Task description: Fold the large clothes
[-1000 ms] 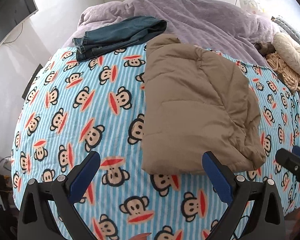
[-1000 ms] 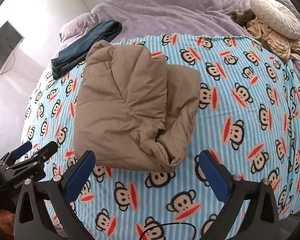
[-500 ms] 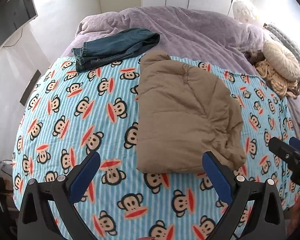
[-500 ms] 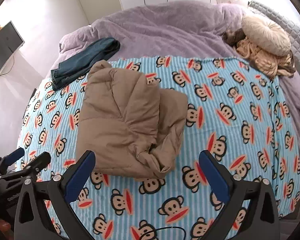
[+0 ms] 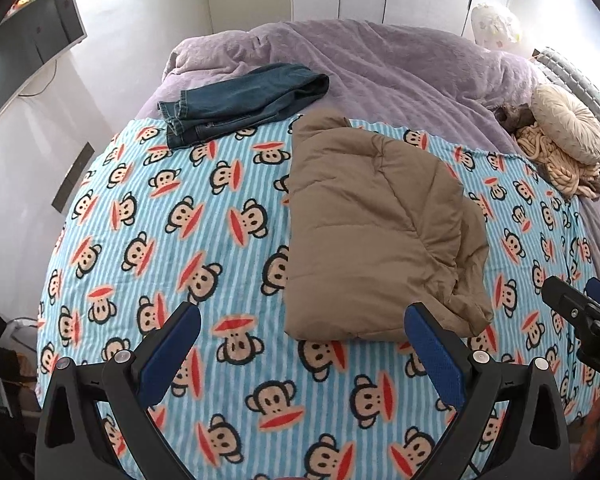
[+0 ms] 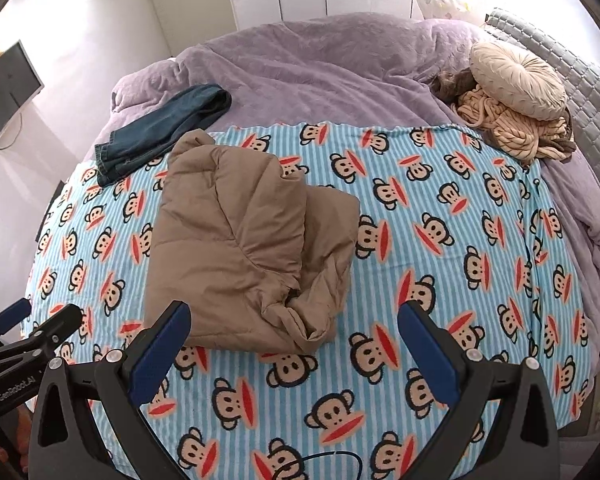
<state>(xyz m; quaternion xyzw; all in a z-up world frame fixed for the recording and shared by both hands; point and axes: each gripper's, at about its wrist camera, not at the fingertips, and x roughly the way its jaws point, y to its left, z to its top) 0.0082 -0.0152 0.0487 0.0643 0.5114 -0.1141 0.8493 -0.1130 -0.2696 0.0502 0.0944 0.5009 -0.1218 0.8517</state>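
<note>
A tan padded jacket [image 5: 372,232] lies folded into a thick bundle on the blue striped monkey-print blanket [image 5: 180,220]; it also shows in the right wrist view [image 6: 240,256]. My left gripper [image 5: 300,344] is open and empty, held above the blanket just short of the jacket's near edge. My right gripper [image 6: 292,340] is open and empty, held above the jacket's near right corner. Each gripper shows at the edge of the other's view.
Folded blue jeans [image 5: 240,104] lie at the blanket's far left edge on a purple duvet [image 5: 400,64]. A round cream cushion [image 6: 516,80] and a knitted throw [image 6: 504,128] sit at the far right. A monitor [image 5: 24,48] hangs on the left wall.
Both grippers have pulled back and up from the jacket, so more of the bed and room shows. The jacket has not moved.
</note>
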